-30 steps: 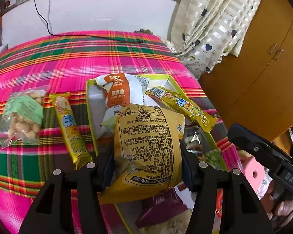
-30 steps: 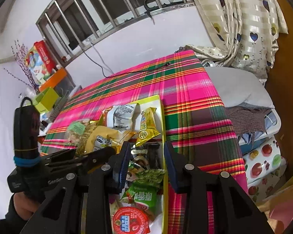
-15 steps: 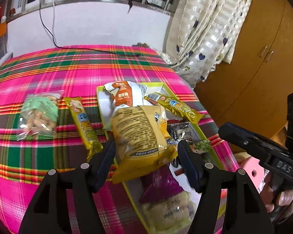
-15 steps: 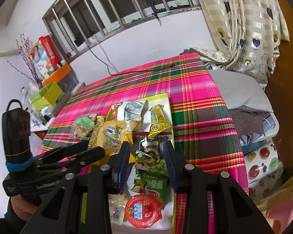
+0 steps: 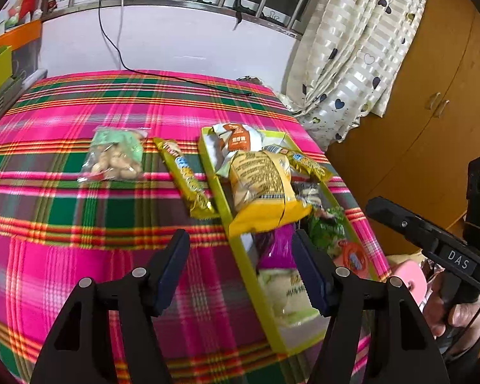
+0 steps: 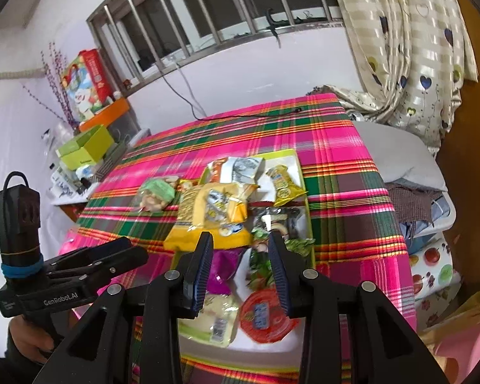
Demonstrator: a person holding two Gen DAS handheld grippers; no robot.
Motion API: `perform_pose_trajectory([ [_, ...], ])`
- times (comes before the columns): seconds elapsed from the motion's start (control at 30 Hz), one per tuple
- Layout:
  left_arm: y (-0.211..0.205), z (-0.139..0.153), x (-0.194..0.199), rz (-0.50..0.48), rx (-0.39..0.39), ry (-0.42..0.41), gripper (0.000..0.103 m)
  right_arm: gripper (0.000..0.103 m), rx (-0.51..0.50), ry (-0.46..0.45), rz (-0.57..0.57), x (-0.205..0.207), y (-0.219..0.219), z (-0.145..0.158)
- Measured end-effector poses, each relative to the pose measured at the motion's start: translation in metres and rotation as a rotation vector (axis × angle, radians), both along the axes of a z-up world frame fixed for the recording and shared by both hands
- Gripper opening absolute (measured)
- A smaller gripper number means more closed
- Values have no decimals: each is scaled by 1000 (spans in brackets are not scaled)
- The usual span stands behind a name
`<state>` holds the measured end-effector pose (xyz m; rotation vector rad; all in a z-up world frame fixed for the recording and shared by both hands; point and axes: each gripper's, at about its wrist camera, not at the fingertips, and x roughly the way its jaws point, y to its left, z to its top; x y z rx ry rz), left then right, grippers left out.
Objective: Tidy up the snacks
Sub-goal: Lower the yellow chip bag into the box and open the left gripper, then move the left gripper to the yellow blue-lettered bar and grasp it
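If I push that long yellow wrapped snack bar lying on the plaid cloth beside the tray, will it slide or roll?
The long yellow foil-wrapped snack bar lies flat, so it would probably slide rather than roll. Its glossy wrapper looks slippery, though the plaid cloth may drag on it. It seems light.

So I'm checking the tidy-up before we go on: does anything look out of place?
Yes. The big yellow bag lies skewed, hanging over the tray's left rim. A yellow bar and a clear nut bag lie outside on the cloth.
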<state>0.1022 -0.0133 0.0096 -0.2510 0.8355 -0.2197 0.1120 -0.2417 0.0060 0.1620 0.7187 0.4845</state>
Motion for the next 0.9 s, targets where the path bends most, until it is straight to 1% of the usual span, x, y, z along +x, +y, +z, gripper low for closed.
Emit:
perform_pose_trajectory([
  [0.17,6,1,-19,13,-2,-3,66,34,-20,-9,30,-16,13,1],
  [0.43,20,2,-38,49,-19,-1,66,34,-29,-12,59,-30,26,3],
  [0.9,27,0,-44,52,-43,9,66,34,-55,-17,87,-36,40,6],
])
